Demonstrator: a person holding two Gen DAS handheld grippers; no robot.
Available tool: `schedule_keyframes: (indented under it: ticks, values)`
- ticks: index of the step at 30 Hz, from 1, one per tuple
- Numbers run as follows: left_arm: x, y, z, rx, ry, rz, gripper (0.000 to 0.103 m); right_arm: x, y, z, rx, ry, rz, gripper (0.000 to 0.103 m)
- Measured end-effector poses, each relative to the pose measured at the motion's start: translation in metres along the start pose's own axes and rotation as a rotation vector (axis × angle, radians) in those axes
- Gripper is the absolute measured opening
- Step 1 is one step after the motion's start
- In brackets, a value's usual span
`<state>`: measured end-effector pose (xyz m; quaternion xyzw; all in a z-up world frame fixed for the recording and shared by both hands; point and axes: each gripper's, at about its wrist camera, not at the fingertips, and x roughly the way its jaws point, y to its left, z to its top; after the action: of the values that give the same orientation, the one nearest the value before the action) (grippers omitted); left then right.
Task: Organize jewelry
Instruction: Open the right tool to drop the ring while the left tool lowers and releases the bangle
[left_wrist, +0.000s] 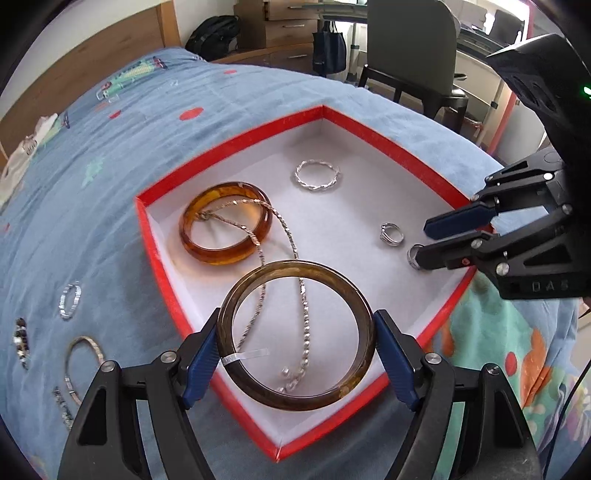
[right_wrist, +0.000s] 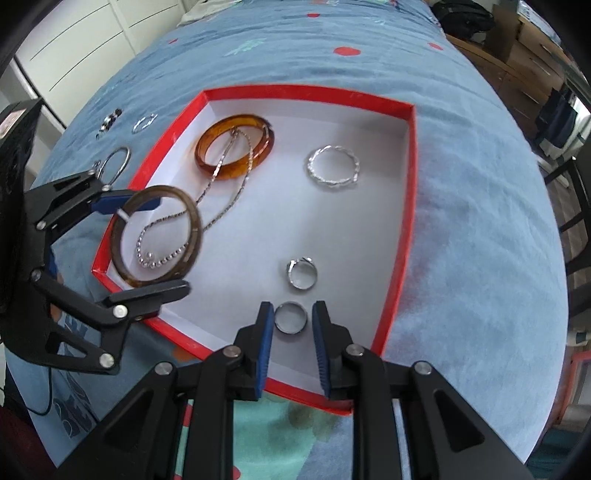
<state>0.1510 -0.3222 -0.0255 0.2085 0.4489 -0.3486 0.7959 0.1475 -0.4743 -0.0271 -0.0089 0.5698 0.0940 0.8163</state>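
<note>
The left claw (left_wrist: 297, 363) is spread wide around a dark bangle (left_wrist: 295, 334), its blue pads touching the rim on either side, so it appears to hold the bangle across its width. In the left wrist view the bangle hangs at lower centre, over the near corner of the red box (left_wrist: 236, 142), above a silver chain (left_wrist: 299, 295) lying on the white lining (the chain also drapes over an amber bangle (left_wrist: 225, 221) further in).

The right claw (right_wrist: 293, 319) is partly open and holds nothing; a plain ring (right_wrist: 291, 316) sits on the lining directly between its tips, in the lower centre of the right wrist view. A second ring (right_wrist: 302, 272) lies just beyond it, and a twisted bracelet (right_wrist: 333, 167) further up. More pieces wait on the bed (right_wrist: 480, 221) at the upper left. The right claw is the nearer to the plain ring; closing on it likely needs no sideways shift.
</note>
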Motion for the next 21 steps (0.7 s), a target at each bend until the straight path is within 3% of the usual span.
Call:
schedule_keyframes:
  ticks: [3,13,21]
  values:
    - [-0.016,0.006,-0.004,-0.009,-0.014,0.006,0.077,-0.01,-0.004,-0.005,0.033,-0.015,0.007,0.031]
    - [-0.087,0.036,-0.032,-0.089,-0.092,0.04,0.077,-0.043,0.012,-0.019,0.063,-0.037,-0.048,0.032]
    - [-0.15,0.059,-0.065,-0.152,-0.18,0.041,0.077,-0.115,0.054,-0.033,0.056,-0.169,-0.064,0.032]
